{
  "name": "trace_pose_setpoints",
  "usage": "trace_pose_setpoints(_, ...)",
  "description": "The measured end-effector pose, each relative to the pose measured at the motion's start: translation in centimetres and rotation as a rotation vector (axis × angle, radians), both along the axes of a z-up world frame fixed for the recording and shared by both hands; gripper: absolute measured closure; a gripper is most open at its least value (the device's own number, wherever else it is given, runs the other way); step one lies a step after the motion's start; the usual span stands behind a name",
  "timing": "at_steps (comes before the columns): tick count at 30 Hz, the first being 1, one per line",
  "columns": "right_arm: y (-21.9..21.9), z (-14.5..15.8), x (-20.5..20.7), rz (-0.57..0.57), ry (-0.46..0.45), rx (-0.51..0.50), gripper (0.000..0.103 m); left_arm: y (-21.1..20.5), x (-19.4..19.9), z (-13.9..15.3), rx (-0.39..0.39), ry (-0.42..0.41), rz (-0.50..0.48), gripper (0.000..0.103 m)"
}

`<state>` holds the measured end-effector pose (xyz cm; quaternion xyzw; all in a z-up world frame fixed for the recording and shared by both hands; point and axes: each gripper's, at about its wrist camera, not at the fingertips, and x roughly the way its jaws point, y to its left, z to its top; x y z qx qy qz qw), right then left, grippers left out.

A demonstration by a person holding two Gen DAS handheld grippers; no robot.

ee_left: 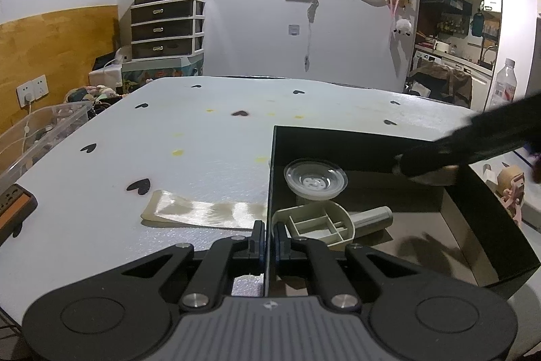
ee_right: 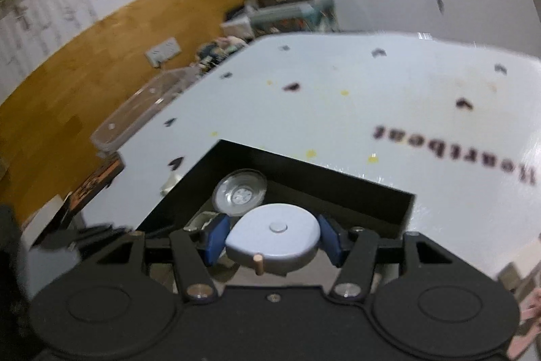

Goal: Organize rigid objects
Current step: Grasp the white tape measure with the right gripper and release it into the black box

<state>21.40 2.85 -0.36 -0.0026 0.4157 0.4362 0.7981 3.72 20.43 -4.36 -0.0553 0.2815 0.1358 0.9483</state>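
Observation:
A black open box (ee_left: 338, 148) stands on the right part of the table. My left gripper (ee_left: 268, 239) is shut on the thin left wall of the box, one finger on each side. Inside lie a clear round dish (ee_left: 315, 180) and a beige divided scoop (ee_left: 318, 224) with a grey handle (ee_left: 372, 217). In the right wrist view my right gripper (ee_right: 274, 237) is shut on a pale blue-grey round case (ee_right: 280, 246), held between the blue pads above the box (ee_right: 338, 188). The clear dish (ee_right: 240, 192) lies just beyond it.
The table wears a white cover with black hearts (ee_left: 203, 141). A shiny beige strip (ee_left: 203, 210) lies left of the box. A power strip (ee_left: 13, 205) and a clear plastic bin (ee_left: 44, 131) are at the left edge. A bottle (ee_left: 505, 83) and a tan-and-pink object (ee_left: 510, 185) are at the right.

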Motion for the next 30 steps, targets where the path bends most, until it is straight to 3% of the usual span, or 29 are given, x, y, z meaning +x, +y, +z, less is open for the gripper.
trace_pose_setpoints(3,1.3,-0.4,0.4,-0.052,-0.025,-0.046,0.044,0.2,-0.1,0.0,-0.012,-0.004,-0.011,0.098)
trace_pose_setpoints(11,3.6,-1.4,0.8,-0.068,0.014,-0.095,0.043,0.4,-0.2,-0.1,-0.021,-0.012,-0.019,0.098)
trace_pose_setpoints(15,3.8,-1.1,0.9,-0.073,0.003,-0.088,0.032,0.5,-0.2,-0.1,-0.027,-0.015,-0.019,0.098)
trace_pose_setpoints(30,1.1,2.1,-1.1,-0.023,-0.121,-0.062,0.006,0.7,0.0,-0.3,-0.027,-0.013,-0.016,0.097)
